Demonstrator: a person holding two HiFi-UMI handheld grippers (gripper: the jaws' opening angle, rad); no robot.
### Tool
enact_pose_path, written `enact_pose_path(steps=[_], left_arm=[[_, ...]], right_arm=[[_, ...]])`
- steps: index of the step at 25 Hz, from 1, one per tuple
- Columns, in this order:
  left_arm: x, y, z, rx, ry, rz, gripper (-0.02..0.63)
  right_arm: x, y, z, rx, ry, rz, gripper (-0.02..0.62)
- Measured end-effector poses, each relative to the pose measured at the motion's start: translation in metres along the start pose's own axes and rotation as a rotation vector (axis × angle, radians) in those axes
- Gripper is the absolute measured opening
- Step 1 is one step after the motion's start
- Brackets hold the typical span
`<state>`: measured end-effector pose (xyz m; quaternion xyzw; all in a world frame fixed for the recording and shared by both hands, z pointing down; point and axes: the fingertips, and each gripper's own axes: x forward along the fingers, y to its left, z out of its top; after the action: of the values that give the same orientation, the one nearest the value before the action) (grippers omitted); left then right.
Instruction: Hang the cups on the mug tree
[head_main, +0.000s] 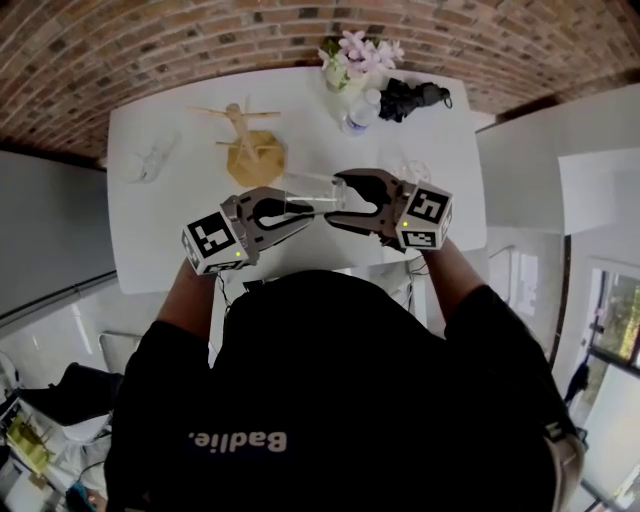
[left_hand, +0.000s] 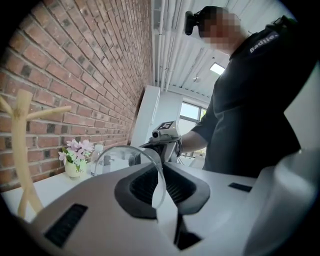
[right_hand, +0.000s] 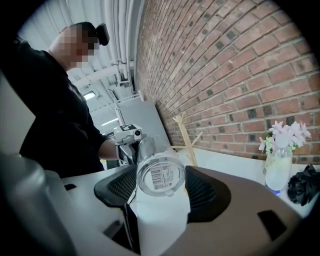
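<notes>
Above the white bench (head_main: 150, 240), the left tongs (left_hand: 161, 187) are pinching the rim wall, a fair hold, of the likely light, slippery, fragile clear glass cup (right_hand: 161, 174), the right tongs (right_hand: 162, 200) gaping around its base.

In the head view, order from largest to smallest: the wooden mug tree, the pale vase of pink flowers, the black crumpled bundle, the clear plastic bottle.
1. wooden mug tree
2. pale vase of pink flowers and black crumpled bundle: about alike, unranked
3. clear plastic bottle

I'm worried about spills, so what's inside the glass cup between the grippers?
Nothing visible: the glass cup is clear and looks empty. A barcode label on its base hides a patch.
</notes>
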<state>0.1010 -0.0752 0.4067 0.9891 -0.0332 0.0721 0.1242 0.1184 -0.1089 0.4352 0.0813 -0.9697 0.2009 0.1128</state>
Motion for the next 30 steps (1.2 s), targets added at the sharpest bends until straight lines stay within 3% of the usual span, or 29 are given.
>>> enact_pose_path(steps=[4,8,15,19,30], left_arm=[[0.000,0.011,0.002,-0.040,-0.049,0.020,0.031],[0.000,0.030,-0.007,-0.088,-0.085,0.097,0.044],[0.001,0.060,-0.021,-0.205,-0.224,0.228,0.093],[-0.001,0.072,-0.025,-0.246,-0.250,0.282,0.123],[0.003,0.107,-0.051,-0.322,-0.329,0.322,0.158]], right_arm=[[0.001,-0.008,0.006,0.003,-0.018,-0.018,0.311],[0.003,-0.023,0.006,-0.029,0.016,-0.084,0.308],[0.007,-0.044,0.006,-0.058,0.060,-0.157,0.305],[0.011,-0.053,0.004,-0.080,0.089,-0.192,0.304],[0.021,-0.085,-0.008,-0.097,0.169,-0.277,0.304]])
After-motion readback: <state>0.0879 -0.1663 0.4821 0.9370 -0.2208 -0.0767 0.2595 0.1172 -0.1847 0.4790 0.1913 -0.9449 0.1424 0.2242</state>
